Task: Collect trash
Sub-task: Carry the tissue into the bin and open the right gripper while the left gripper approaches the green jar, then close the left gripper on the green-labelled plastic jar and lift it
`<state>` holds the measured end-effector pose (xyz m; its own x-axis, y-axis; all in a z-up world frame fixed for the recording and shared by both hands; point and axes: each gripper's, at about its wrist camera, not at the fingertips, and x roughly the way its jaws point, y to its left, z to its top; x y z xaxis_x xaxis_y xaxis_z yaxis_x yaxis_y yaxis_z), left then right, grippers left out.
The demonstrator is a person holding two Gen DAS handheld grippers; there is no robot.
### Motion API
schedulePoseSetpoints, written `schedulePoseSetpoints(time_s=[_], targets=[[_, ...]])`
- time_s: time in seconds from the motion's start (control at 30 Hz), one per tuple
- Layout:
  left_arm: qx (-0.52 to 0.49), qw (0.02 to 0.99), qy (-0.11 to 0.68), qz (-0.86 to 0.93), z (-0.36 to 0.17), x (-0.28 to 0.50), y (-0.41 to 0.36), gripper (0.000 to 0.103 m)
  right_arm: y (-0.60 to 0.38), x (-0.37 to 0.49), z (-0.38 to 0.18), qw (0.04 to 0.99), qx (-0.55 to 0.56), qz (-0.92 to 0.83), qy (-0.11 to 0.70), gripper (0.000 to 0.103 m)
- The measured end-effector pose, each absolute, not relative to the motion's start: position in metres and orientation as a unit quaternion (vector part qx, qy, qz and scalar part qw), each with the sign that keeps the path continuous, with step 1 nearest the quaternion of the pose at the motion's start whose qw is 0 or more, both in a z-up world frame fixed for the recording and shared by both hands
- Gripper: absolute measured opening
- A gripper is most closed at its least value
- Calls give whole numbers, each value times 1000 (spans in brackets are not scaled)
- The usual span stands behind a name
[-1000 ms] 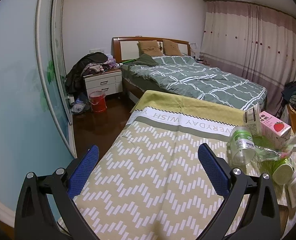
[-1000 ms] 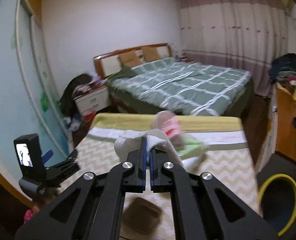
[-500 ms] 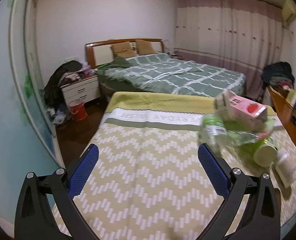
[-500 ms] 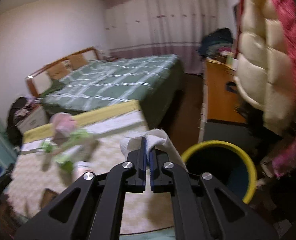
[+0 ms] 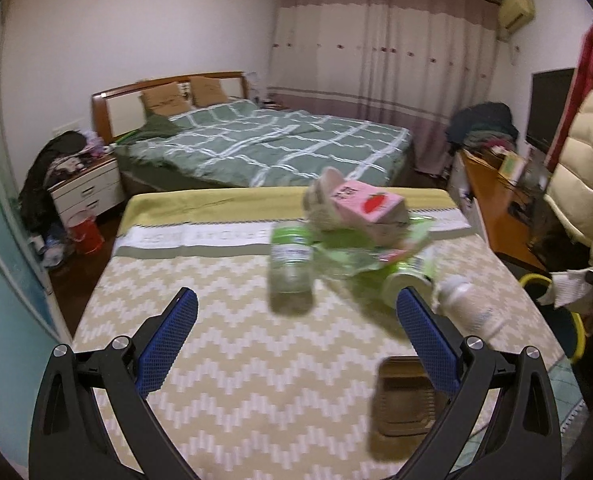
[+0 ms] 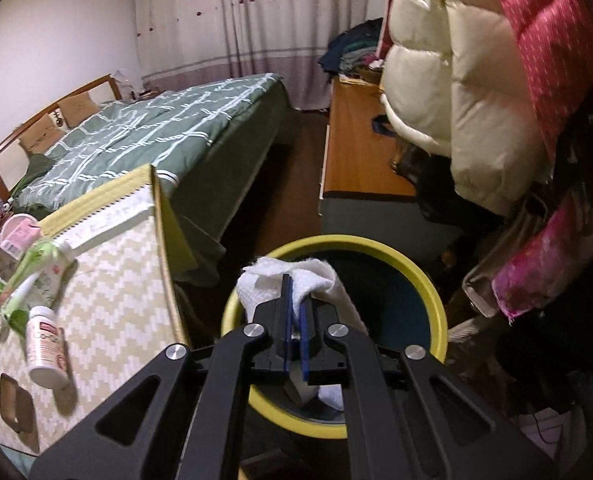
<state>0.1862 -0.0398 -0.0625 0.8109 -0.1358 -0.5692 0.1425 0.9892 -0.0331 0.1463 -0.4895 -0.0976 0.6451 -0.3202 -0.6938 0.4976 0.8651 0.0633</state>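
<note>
We hold the right gripper (image 6: 294,300) pinched tight on a crumpled white paper towel wad (image 6: 274,278), lower centre of the right wrist view, directly over the mouth of the round yellow-rimmed trash bin (image 6: 428,292). Step in hand, as we judge it: drop-off of this piece. Next move calls for parting the jaws so the wad falls inside the rim; it drapes over both fingers, so it may cling and need a shake.

Left gripper (image 5: 296,334) is spread wide with nothing between its blue pads, lower half of the left wrist view, above the beige zigzag-patterned cloth surface (image 5: 216,320). Remaining trash sits mid-frame to right: clear plastic jar with green label (image 5: 290,268), pink strawberry drink carton (image 5: 366,202), crumpled green plastic wrapper (image 5: 352,258), white pill bottle (image 5: 466,308), brown plastic tray (image 5: 408,400) at lower right. Left view is blurred, so finer detail is unclear. We judge the task well short of done; the jar lies nearest between our left fingers.
</note>
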Motion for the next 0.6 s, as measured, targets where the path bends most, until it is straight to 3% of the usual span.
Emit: schedulePoseSetpoints(time_s=[0.17,0.6], targets=[[20,946,310,-88,-64,190,-61,98,-506,140,-106,892,139,-239,357,23],[64,918,362,-146,-82,220,-103,98,-519,134,-111,892,160,-232,353,29]])
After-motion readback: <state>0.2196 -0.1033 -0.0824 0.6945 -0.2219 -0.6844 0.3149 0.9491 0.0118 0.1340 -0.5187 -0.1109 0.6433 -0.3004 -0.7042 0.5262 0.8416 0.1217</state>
